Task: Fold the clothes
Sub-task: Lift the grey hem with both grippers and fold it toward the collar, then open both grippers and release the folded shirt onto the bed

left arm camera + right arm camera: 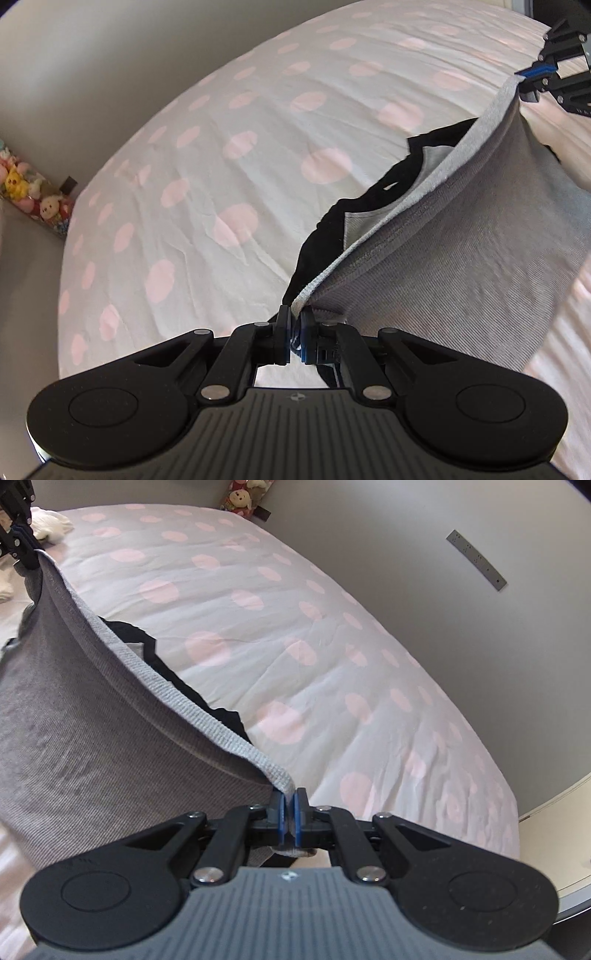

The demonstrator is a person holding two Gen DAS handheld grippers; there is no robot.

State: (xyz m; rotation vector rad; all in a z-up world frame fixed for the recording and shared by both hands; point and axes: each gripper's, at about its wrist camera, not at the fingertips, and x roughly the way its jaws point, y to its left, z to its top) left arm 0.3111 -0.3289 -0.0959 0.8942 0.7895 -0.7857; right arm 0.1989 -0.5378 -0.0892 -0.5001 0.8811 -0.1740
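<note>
Wide bed (229,155), white cover with pink dots, filling both views. Above it, a grey knit garment (461,266) with black parts (369,192), stretched taut by its ribbed edge between the two grippers, body hanging down toward the cover. Grey wall (424,572) beyond, bearing a grey socket strip (476,559). White cloth (51,524) bunched at the far end of the bed. Row of plush toys (22,188) against the wall. Left gripper (294,325) clamped tight on one corner of the ribbed edge. Right gripper (290,805) likewise pinched shut on the other corner, blue pads (282,816) pressing the fabric.
</note>
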